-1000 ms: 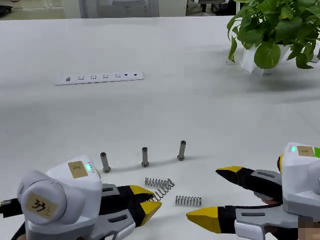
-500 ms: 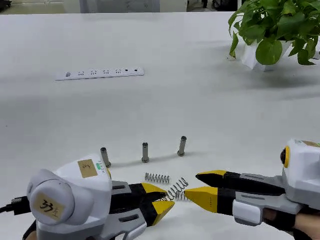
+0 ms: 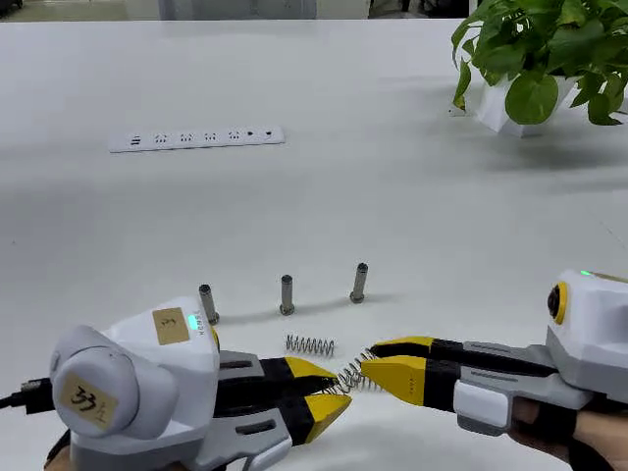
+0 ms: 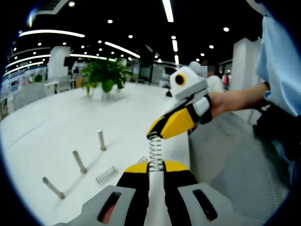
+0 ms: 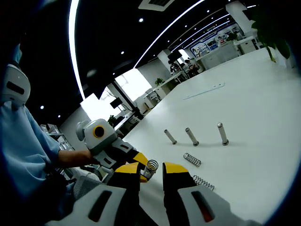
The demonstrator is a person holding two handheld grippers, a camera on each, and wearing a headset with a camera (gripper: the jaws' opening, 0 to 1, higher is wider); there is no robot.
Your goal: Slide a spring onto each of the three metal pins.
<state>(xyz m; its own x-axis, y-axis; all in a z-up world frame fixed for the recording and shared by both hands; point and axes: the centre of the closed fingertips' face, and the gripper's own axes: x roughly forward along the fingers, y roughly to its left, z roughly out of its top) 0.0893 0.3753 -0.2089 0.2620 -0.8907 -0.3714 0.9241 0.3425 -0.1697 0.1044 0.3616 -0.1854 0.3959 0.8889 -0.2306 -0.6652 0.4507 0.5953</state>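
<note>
Three metal pins stand in a row on the white table: left pin (image 3: 207, 304), middle pin (image 3: 287, 294), right pin (image 3: 359, 283). My left gripper (image 3: 329, 385) is low at the front, shut on one end of a spring (image 3: 350, 372). In the left gripper view that spring (image 4: 154, 150) sticks straight out from the jaws. My right gripper (image 3: 366, 357) comes in from the right and is closed around the spring's other end (image 5: 151, 165). A second spring (image 3: 310, 344) lies on the table in front of the pins. A third spring (image 5: 204, 182) lies near the right jaw.
A white power strip (image 3: 196, 138) lies far back on the left. A potted green plant (image 3: 540, 54) stands at the back right. The white table (image 3: 412, 186) stretches wide and bare behind the pins.
My right gripper has swung left and narrowed from wide open onto the free end of the spring. The left gripper has lifted that spring off the table and edged right.
</note>
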